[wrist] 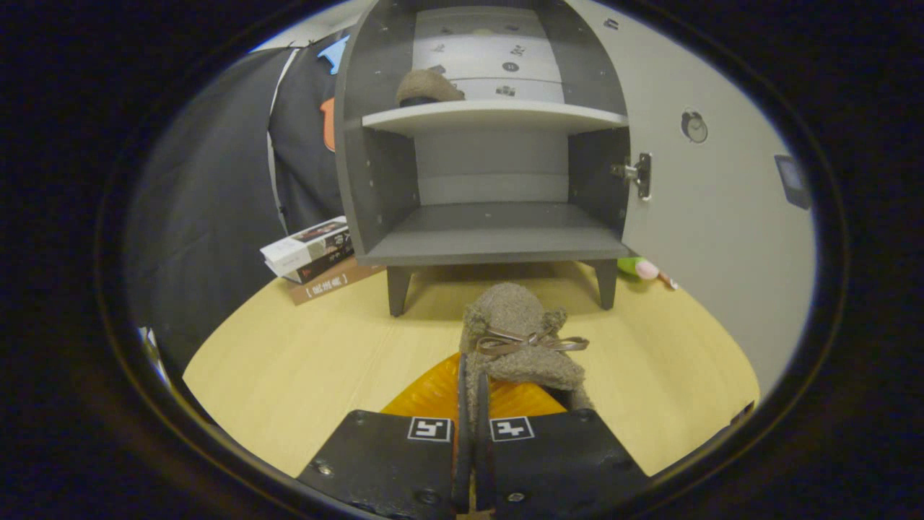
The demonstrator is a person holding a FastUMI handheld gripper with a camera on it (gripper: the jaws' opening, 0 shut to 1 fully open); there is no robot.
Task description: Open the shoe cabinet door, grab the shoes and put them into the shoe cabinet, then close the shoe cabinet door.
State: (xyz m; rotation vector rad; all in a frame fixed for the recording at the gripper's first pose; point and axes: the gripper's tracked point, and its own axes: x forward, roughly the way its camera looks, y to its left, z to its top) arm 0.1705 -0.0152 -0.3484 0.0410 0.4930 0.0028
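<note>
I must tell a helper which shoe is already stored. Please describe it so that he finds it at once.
Start at the grey shoe cabinet, whose door stands open. On its white upper shelf, at the left, lies a brown fuzzy shoe. The matching shoe with a ribbon bow is outside the cabinet, gripped in the tongs over the wooden table.

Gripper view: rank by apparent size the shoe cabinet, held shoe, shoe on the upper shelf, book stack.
1. shoe cabinet
2. held shoe, tongs shut on it; nearness inflates it
3. book stack
4. shelf shoe
</note>
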